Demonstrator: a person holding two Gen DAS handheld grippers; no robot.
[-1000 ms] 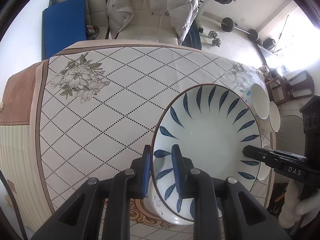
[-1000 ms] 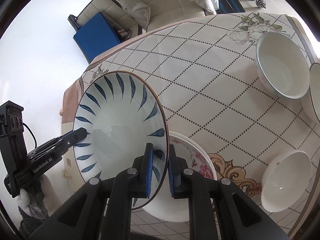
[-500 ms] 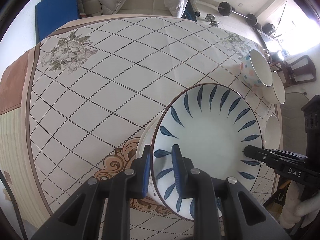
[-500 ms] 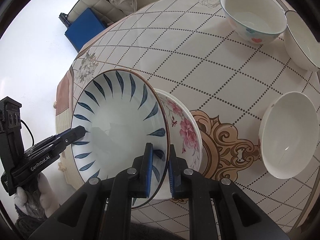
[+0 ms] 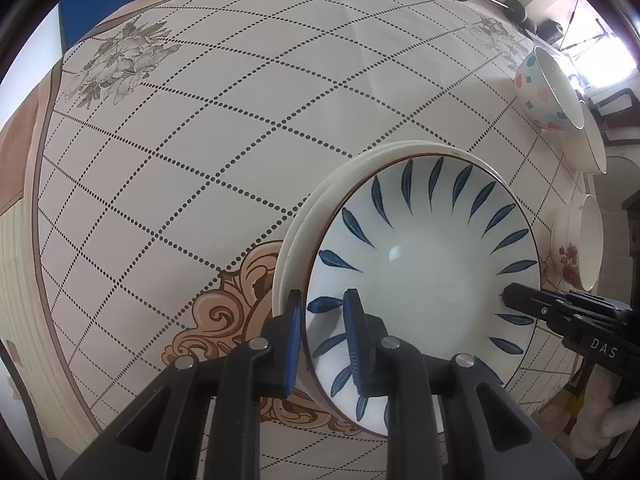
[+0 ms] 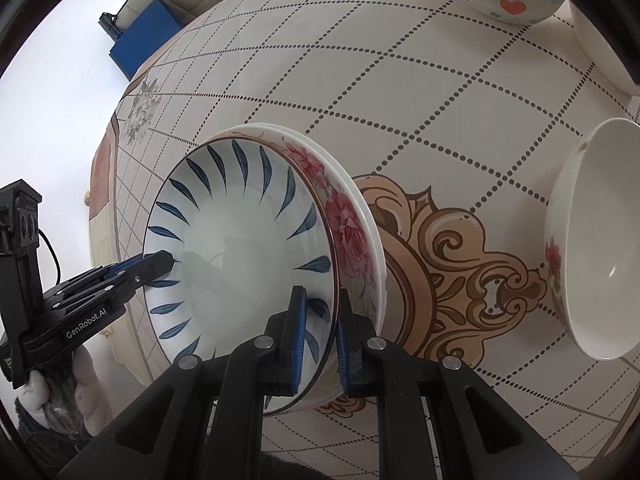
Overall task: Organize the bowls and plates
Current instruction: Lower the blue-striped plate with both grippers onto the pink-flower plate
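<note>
Three bowls (image 6: 592, 240) right of blue-leaf plate (image 5: 420, 264), clamped by both claws

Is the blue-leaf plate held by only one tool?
No, the left tool and the right tool each clamp an opposite rim of the blue-leaf plate.

Two stacked dishes sit in the middle: one blue-leaf plate (image 5: 424, 264) above one rose-patterned plate (image 6: 352, 236). Three bowls stand apart: one spotted bowl (image 5: 540, 92), one plain white bowl (image 5: 588, 140), one rose-printed bowl (image 6: 592, 240).
</note>
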